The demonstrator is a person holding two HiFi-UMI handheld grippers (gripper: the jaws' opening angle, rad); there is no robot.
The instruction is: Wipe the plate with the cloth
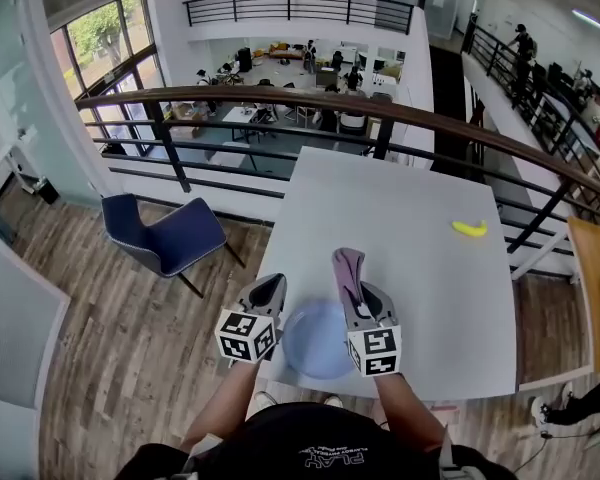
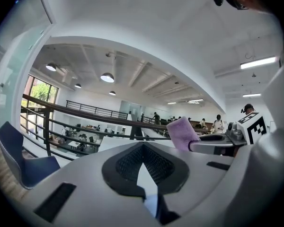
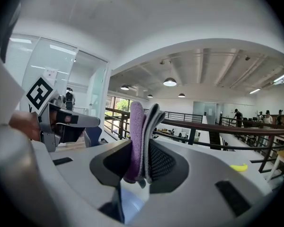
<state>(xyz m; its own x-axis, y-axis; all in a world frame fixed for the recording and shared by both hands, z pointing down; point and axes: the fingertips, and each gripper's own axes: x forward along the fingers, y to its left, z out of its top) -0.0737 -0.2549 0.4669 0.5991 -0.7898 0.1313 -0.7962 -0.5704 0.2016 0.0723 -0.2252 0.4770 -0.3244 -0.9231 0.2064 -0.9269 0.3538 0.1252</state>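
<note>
White counter [image 1: 400, 218], rectangular, mostly bare. Pale blue plate [image 1: 315, 343] on it near front edge, below and between left tongs [image 1: 273, 284] and right tongs [image 1: 348, 266]. Plate seems to lie flat, its edges partly hidden. Yellow banana [image 1: 470, 229] beyond right tongs, near counter's right edge, well apart from plate.

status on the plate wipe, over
left gripper shut, empty. right gripper shut on cloth, cloth off the plate. plate on table. banana well aside, nothing blocking.
</note>
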